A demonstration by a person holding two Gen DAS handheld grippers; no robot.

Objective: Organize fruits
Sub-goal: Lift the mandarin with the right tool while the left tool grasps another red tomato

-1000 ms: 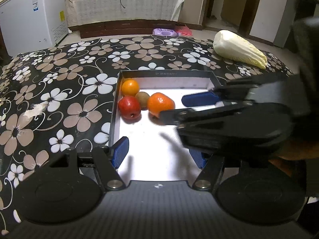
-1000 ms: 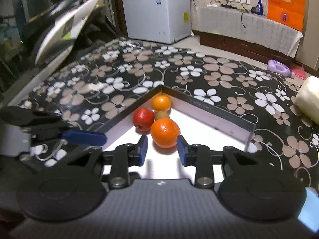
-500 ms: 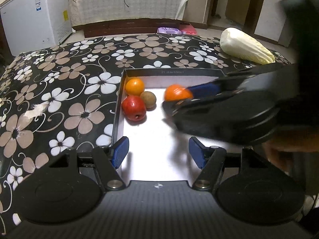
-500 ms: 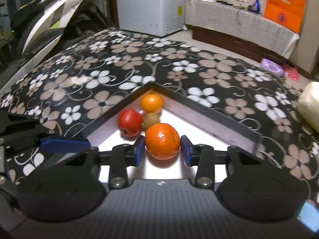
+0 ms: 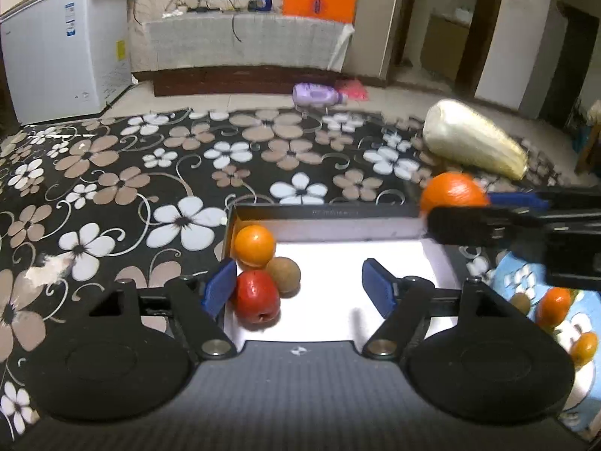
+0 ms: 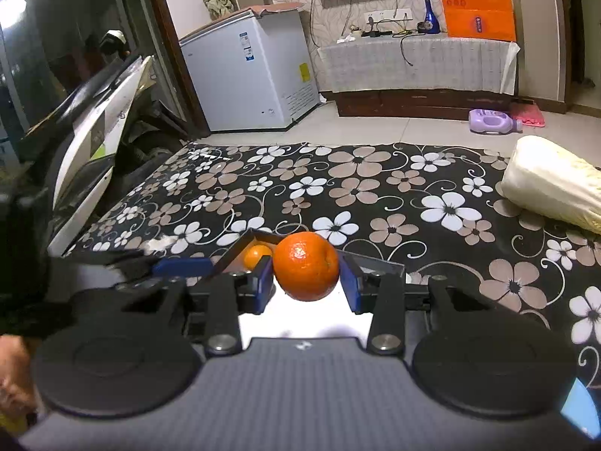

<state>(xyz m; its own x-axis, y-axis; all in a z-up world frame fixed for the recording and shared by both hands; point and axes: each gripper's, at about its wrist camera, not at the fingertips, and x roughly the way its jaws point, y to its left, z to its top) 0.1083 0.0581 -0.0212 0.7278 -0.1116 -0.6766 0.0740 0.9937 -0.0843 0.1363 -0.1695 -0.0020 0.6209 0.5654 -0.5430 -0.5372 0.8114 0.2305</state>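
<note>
orange [image 6: 306, 270] clamped in our right gripper [image 6: 306, 287], held above tray [image 5: 323, 212] | left gripper [image 5: 300, 287] spread, holding nothing, near 3 fruits | risk: we judge round skin could slip, drop, scatter them

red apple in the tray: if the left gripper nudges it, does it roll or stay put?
Probably rolls a little: the red apple is rounded and lies on its side on the tray's smooth white floor. It likely won't go far, since the brown fruit and small orange sit against it. Its glossy skin may slip against the left gripper.
</note>
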